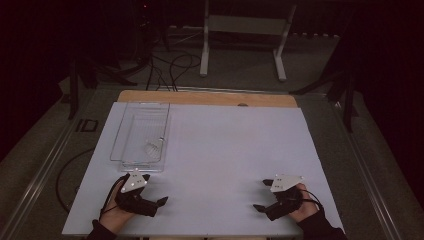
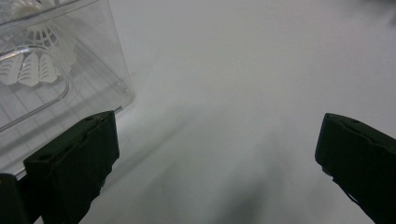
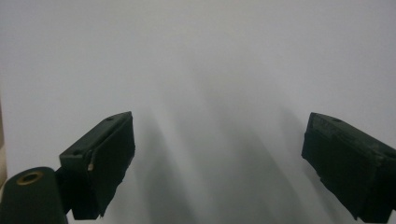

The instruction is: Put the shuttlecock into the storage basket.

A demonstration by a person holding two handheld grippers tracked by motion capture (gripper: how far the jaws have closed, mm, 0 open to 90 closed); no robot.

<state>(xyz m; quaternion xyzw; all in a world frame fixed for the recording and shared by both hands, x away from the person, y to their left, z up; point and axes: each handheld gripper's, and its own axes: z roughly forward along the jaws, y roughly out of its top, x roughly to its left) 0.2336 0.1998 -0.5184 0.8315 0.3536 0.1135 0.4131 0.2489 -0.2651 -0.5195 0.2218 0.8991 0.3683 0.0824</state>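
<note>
A clear plastic bin (image 1: 140,131) stands on the left half of the white table sheet (image 1: 225,150), with a white shuttlecock (image 1: 155,145) lying inside near its front right corner. In the left gripper view the bin (image 2: 93,88) fills the upper left and the shuttlecock (image 2: 39,53) shows through its wall. My left gripper (image 1: 155,189) rests just in front of the bin, jaws wide apart and empty (image 2: 217,163). My right gripper (image 1: 263,195) sits near the front right of the sheet, also open with bare sheet between its jaws (image 3: 219,163).
A wooden table edge (image 1: 207,97) shows behind the white sheet. Beyond it stand a white frame (image 1: 242,37) and loose cables (image 1: 170,67) on the dark floor. Metal rails (image 1: 47,165) run along both sides.
</note>
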